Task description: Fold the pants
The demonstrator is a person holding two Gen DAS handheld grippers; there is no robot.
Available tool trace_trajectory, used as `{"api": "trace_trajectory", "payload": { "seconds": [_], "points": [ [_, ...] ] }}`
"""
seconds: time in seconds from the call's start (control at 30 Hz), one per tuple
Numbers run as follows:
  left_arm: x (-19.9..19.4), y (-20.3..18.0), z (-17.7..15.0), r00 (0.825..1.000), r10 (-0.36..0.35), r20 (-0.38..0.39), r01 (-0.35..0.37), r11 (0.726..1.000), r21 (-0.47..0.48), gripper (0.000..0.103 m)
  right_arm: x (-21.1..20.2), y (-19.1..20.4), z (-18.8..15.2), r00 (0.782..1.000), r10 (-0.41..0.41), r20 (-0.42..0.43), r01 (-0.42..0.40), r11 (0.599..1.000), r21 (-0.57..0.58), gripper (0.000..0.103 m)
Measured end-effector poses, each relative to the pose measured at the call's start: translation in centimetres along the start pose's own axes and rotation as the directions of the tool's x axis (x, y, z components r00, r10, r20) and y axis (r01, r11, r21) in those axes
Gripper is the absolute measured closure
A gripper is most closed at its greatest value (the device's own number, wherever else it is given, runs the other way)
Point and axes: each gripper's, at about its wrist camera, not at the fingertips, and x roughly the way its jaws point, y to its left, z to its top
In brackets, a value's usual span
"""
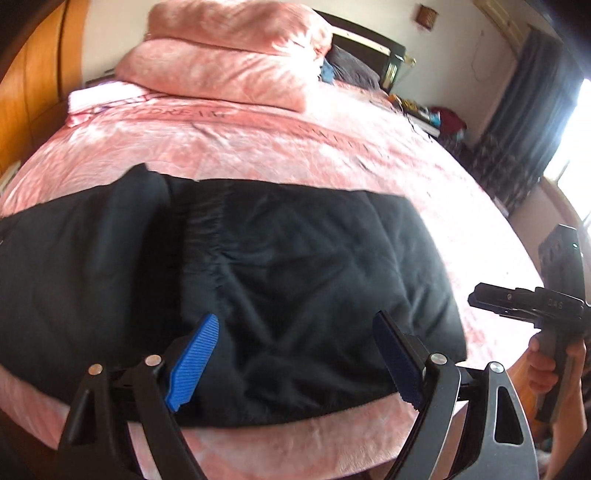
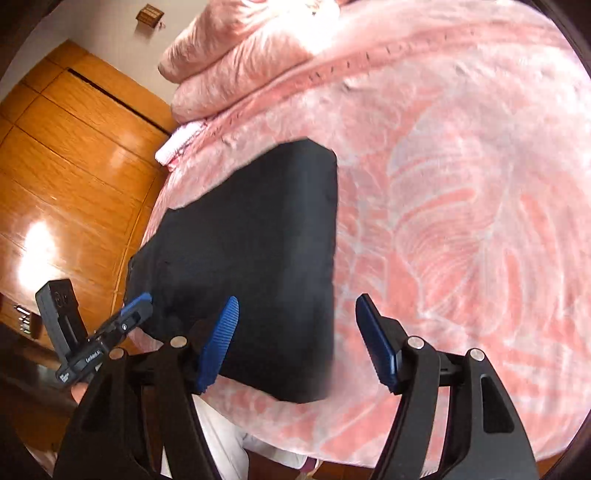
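From the left wrist camera, the black pants (image 1: 229, 291) lie folded on a big bed (image 1: 332, 162) with a soft pink cover. They sit close to the near edge of the bed, with a strip of pink cover showing in front of them. The left claw (image 1: 295, 354) is wide open above the near part of the pants, and nothing is between its blue pads (image 1: 194, 363). At the far end of the bed, fluffy pink bedding (image 1: 229, 62) is stacked up high. A dark headboard (image 1: 364, 48) is behind it. On the left is a shiny orange wooden wardrobe (image 1: 33, 99). On the right, a dark curtain (image 1: 524, 110) hangs beside a very bright window (image 1: 570, 144). A low stand with small things on it (image 1: 432, 116) is next to the bed. The right claw (image 1: 517, 297) shows at the right edge, held in a hand (image 1: 550, 369). From this side I cannot tell how it stands.

From the right wrist camera, the pants (image 2: 255, 258) look like a neat dark block on the pink bed (image 2: 461, 221), near the bed's edge. The right claw (image 2: 295, 341) is wide open and holds nothing. One blue pad is over the pants and the other is over the pink cover. The left claw (image 2: 127, 317) pokes in at the left, at the edge of the pants. The wooden wardrobe (image 2: 66, 177) shines with light. A small brown thing (image 2: 149, 14) hangs on the white wall.
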Motion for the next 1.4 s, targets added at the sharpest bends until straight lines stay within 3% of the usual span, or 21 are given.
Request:
{"api": "trace_trajectory", "payload": {
  "seconds": [0.13, 0.23, 0.27, 0.47, 0.53, 0.67, 0.83, 0.97, 1.07, 1.17, 1.3, 1.4],
  "points": [
    [2.8, 0.4, 0.3, 0.997, 0.039, -0.061, -0.038, 0.999, 0.020, 0.017, 2.9, -1.9, 0.1, 0.990, 0.132, -0.057, -0.130, 0.990, 0.046, 0.036],
    [3.4, 0.8, 0.2, 0.997, 0.003, -0.076, -0.003, 1.000, 0.000, 0.011, 5.4, -2.9, 0.3, 0.970, 0.225, -0.097, -0.215, 0.971, 0.104, 0.028],
    [3.5, 0.9, 0.1, 0.997, -0.003, -0.081, 0.002, 1.000, -0.006, 0.011, 5.7, -2.9, 0.3, 0.966, 0.241, -0.094, -0.231, 0.968, 0.100, 0.031],
    [3.8, 1.2, 0.3, 0.995, -0.040, -0.092, 0.037, 0.999, -0.032, 0.011, 4.8, -1.7, 1.1, 0.953, 0.291, -0.083, -0.286, 0.956, 0.068, 0.078],
    [3.9, 1.1, 0.5, 0.993, -0.069, -0.092, 0.065, 0.997, -0.047, 0.011, 4.0, -1.3, 1.8, 0.952, 0.298, -0.069, -0.293, 0.954, 0.072, 0.085],
    [4.2, 0.1, 1.0, 0.993, -0.078, -0.093, 0.073, 0.996, -0.056, 0.011, 1.8, 0.5, 2.6, 0.966, 0.257, -0.038, -0.256, 0.966, 0.028, 0.090],
    [5.4, -1.6, 1.3, 0.982, -0.160, -0.104, 0.156, 0.987, -0.050, 0.010, -0.8, -0.3, 1.7, 0.988, 0.154, 0.015, -0.154, 0.987, 0.046, 0.091],
    [6.4, -3.4, 0.4, 0.987, -0.116, -0.110, 0.122, 0.991, 0.057, 0.010, 1.4, -4.1, -0.4, 0.994, 0.103, -0.033, -0.097, 0.983, 0.153, 0.087],
    [5.8, -3.6, 0.0, 0.990, -0.104, -0.091, 0.112, 0.989, 0.094, 0.010, 1.7, -5.0, -0.7, 0.991, 0.129, -0.034, -0.120, 0.974, 0.191, 0.081],
    [3.5, -2.6, -0.3, 0.991, -0.126, -0.048, 0.128, 0.991, 0.044, 0.010, 0.8, -3.3, -0.3, 0.999, 0.004, -0.032, 0.000, 0.994, 0.106, 0.064],
    [-1.2, 1.8, -0.9, 0.995, -0.094, 0.045, 0.096, 0.994, -0.054, 0.010, -2.0, -0.3, 0.2, 0.977, -0.200, 0.071, 0.202, 0.979, -0.018, 0.064],
    [-3.9, 6.1, -1.7, 0.997, -0.016, 0.079, 0.027, 0.989, -0.145, 0.010, -3.0, 2.6, 0.0, 0.966, -0.216, 0.142, 0.232, 0.967, -0.108, 0.064]
  ]
}}
